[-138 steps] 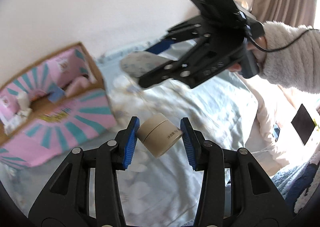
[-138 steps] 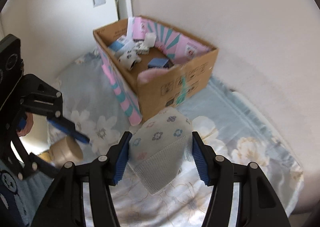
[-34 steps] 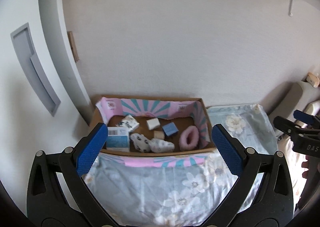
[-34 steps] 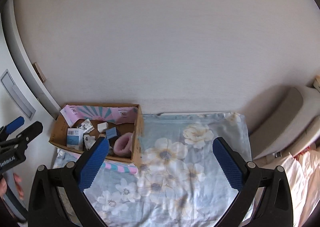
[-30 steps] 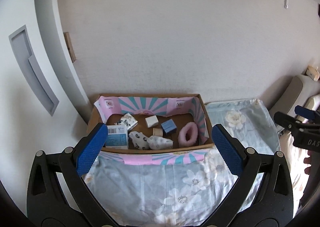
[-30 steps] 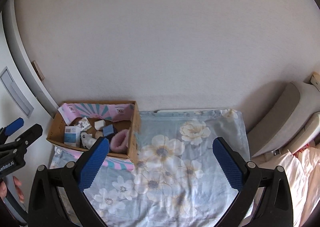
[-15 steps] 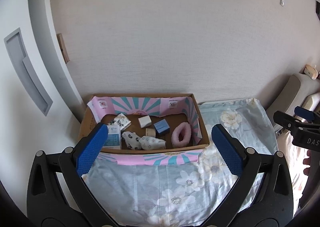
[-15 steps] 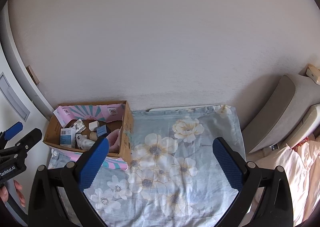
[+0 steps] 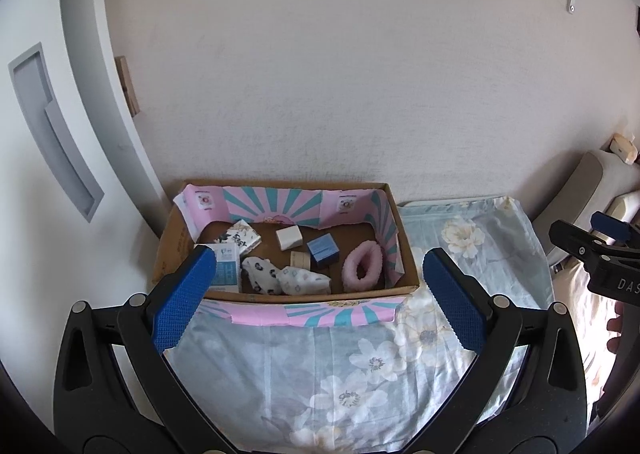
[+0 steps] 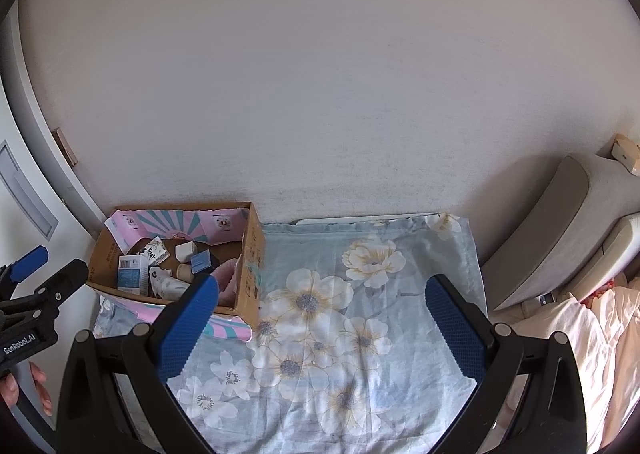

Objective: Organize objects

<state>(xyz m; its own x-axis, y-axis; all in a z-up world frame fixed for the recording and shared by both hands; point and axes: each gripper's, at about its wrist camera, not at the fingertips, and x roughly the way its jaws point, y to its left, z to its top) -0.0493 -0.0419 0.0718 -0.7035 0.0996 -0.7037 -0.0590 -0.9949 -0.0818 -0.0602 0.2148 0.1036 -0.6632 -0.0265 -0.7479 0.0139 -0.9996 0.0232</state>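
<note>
A cardboard box [image 9: 408, 254] with pink and teal lining sits on the floral sheet against the wall. Inside lie a pink fluffy ring [image 9: 362, 268], a dark blue cube [image 9: 323, 250], a small beige jar [image 9: 300, 260], a white block [image 9: 289, 238], patterned socks [image 9: 280, 274] and a blue-and-white carton [image 9: 226, 268]. My left gripper [image 9: 318, 298] hangs open and empty well back from the box. My right gripper [image 10: 320, 322] is open and empty over the sheet, with the box [image 10: 250, 254] to its left.
The floral sheet [image 10: 340, 334] spreads to the right of the box. A grey cushion [image 10: 560, 230] leans at the far right beside pale bedding [image 10: 592, 354]. A white door frame [image 9: 100, 133] stands left of the box. A hand [image 10: 24, 382] holds the left tool.
The jar and the sock that the grippers held 4.6 s ago now lie in the box, and both grippers are open. Over the last second both drew slightly further back.
</note>
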